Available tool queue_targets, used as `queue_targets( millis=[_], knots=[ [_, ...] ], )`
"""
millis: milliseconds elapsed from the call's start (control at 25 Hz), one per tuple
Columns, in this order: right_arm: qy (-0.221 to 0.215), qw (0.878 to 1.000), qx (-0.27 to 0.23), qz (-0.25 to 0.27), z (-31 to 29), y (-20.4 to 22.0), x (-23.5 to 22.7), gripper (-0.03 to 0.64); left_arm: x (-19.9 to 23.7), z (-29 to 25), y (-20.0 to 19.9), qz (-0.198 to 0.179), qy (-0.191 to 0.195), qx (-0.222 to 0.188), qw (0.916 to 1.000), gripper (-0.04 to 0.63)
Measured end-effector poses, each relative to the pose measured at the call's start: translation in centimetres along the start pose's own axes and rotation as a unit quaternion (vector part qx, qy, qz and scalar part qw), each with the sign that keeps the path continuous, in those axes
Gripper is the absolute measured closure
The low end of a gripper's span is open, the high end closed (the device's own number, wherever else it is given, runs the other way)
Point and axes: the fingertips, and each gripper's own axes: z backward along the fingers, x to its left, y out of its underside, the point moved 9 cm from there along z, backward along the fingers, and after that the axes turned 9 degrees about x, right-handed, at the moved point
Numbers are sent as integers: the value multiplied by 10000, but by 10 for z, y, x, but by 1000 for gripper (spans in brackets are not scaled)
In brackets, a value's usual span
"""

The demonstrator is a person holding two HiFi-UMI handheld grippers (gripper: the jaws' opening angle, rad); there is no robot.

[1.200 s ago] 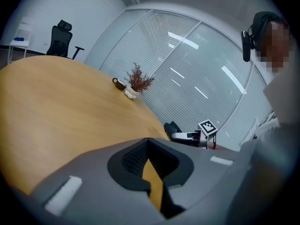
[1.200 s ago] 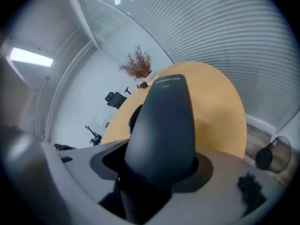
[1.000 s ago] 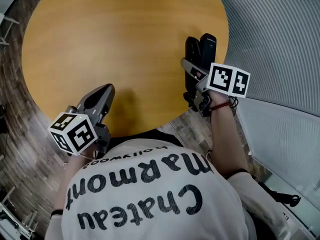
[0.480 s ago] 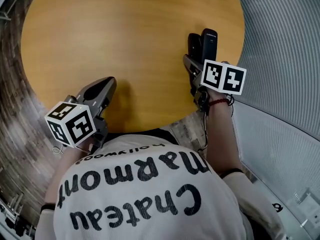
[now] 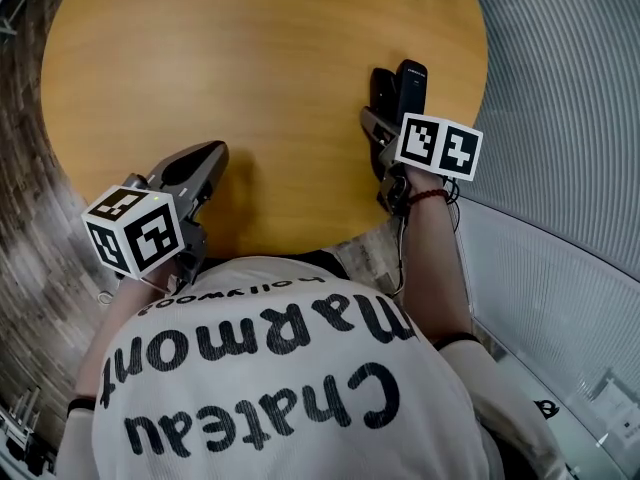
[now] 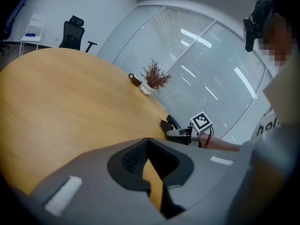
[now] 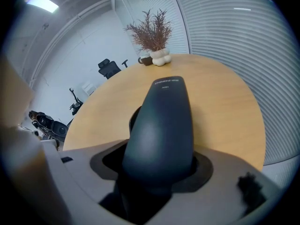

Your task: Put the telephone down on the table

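One telephone (image 5: 414, 76) is held in the right gripper (image 5: 397, 94) near the bench (image 5: 250, 68) edge; released tilted, it could be toppled off. The left gripper (image 5: 196, 168) is seen narrowed, empty.

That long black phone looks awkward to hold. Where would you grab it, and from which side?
By its near end, jaws across its narrow width, coming along its length from the person's side, as the right gripper holds it. The telephone is long, slim and round-backed, so a squeeze across the width probably seats best.

head: steeply down from above | gripper views: low, close, facing across | shared: table (image 5: 250, 58)
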Motion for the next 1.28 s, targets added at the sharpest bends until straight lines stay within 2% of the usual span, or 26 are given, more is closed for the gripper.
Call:
queue_targets(
  millis=[600, 1280],
  knots=[
    [367, 9993, -120, 21, -5, 6, -5, 319, 12, 10, 17, 129, -196, -58, 9997, 591],
    [1331, 9895, -39, 564, -7, 2, 9, 319, 11, 13, 18, 343, -192, -133, 9991, 591]
  ],
)
